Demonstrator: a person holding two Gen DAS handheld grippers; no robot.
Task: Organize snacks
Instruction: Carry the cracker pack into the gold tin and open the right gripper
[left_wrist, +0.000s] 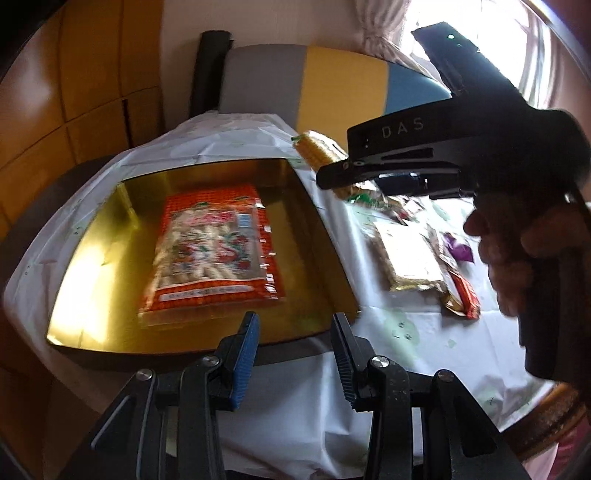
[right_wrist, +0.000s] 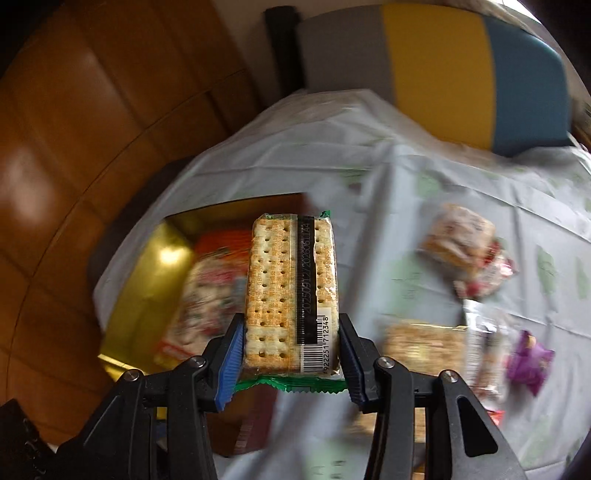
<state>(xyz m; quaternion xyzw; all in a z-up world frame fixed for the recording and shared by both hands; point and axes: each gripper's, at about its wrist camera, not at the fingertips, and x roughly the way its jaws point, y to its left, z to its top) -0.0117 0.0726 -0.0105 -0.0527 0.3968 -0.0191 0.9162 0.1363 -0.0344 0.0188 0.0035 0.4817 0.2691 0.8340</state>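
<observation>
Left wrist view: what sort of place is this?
Probably a home dining room: a table under a pale tablecloth, an upholstered chair pushed up to it, wood panelling and a curtained window behind.

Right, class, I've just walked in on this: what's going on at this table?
A person is sorting snacks into a gold box with a handheld gripper in each hand. The right gripper is clamped on a clear pack of crackers, held above the table near the box. The left gripper is open and empty at the box's near edge. One red bag of peanuts already lies in the box. Several other snack packets lie loose on the white tablecloth.
</observation>
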